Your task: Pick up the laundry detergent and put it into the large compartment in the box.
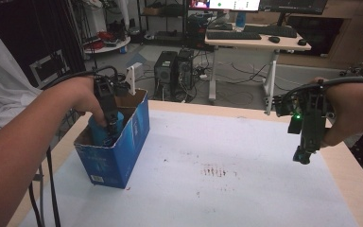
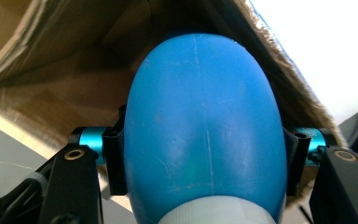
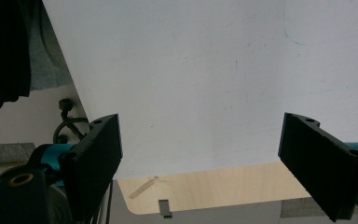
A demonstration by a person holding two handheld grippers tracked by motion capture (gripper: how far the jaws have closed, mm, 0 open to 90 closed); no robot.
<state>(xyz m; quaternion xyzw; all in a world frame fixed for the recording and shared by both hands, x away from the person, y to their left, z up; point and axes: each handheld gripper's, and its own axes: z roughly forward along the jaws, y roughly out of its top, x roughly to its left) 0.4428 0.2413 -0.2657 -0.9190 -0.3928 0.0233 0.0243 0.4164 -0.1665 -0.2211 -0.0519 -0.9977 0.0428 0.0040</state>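
The left gripper (image 1: 109, 124) reaches down into an open blue cardboard box (image 1: 123, 151) standing near the table's (image 1: 246, 198) left edge, its fingers (image 2: 114, 161) clenched on both sides of a blue rounded bottle (image 2: 203, 130) that sits inside the box. A small label on the box's near face is too blurred to read. The right gripper (image 1: 304, 156) hangs above the table's right edge, fingers (image 3: 98, 149) spread wide with nothing between them. The white surface between the 2 grippers lies open, with faint brown marks (image 1: 215, 170) near its middle.
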